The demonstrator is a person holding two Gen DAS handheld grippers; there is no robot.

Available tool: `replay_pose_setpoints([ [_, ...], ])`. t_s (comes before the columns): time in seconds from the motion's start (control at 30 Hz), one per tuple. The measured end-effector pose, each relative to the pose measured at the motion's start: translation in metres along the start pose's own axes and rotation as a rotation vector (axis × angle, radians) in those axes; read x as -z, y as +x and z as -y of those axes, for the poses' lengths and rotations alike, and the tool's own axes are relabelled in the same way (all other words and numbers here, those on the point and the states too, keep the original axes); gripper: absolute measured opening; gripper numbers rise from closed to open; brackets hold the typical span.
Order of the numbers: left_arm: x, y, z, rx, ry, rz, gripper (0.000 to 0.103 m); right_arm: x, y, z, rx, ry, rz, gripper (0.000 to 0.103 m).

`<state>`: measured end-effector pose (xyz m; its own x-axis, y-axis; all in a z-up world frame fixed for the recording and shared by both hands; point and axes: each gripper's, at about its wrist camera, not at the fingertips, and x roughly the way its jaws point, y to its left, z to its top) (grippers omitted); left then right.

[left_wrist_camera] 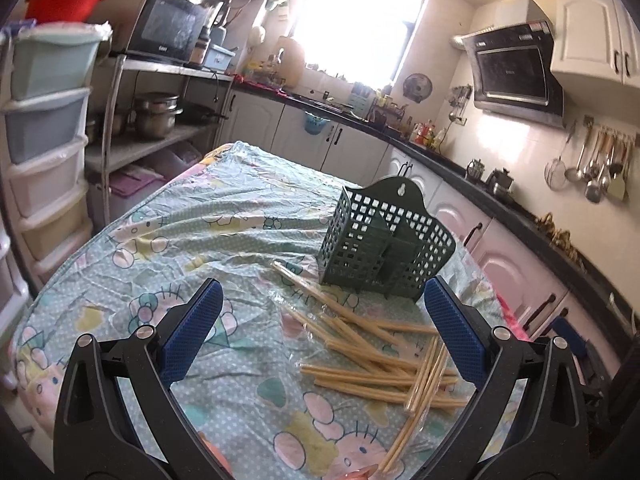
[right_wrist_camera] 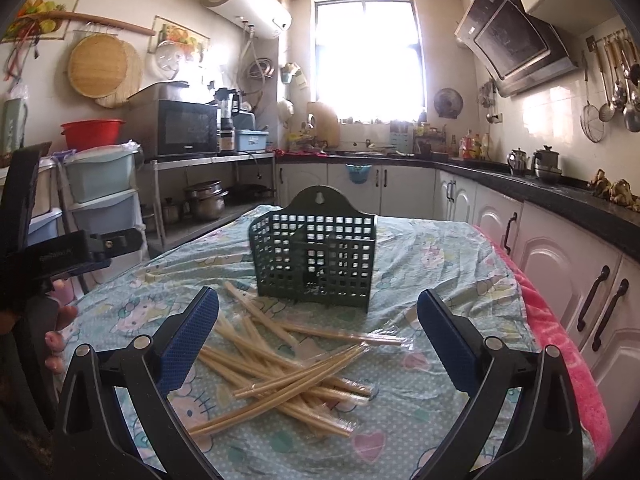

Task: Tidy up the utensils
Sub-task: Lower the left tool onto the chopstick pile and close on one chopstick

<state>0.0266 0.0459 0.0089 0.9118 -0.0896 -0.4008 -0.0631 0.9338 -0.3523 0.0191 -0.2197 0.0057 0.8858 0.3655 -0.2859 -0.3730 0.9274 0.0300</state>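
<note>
Only right view: left gripper [right_wrist_camera: 52, 256].

A table [right_wrist_camera: 460, 240] under a cartoon-print cloth [left_wrist_camera: 168, 240] bears a green holder [right_wrist_camera: 316, 256] and scattered wrapped chopsticks [right_wrist_camera: 288, 376].

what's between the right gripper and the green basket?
Right wrist view: wrapped chopsticks scattered on the tablecloth, between the open right gripper and the green basket.

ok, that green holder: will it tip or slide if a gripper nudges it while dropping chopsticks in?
Probably both. The green lattice holder looks like thin, perforated plastic with nothing visible inside, so likely light. It stands tall on a wrinkled tablecloth, so a high nudge may tip it. The wrapped chopsticks look stiff but slippery.
</note>
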Motion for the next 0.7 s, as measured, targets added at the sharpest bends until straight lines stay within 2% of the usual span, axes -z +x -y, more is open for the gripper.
replay_pose_setpoints([
  [0.4,-0.045,0.023,-0.005,-0.02,-0.027,-0.018,0.093,-0.019,0.047,0.052,0.144,0.102,-0.128,0.097],
  [0.57,-0.055,0.042,-0.004,-0.042,-0.006,-0.05,0.093,-0.022,0.064,0.066,0.15,0.117,-0.175,0.097],
  [0.7,-0.057,0.066,-0.01,-0.051,-0.017,-0.116,0.093,-0.022,0.078,0.075,0.143,0.125,-0.211,0.097],
])
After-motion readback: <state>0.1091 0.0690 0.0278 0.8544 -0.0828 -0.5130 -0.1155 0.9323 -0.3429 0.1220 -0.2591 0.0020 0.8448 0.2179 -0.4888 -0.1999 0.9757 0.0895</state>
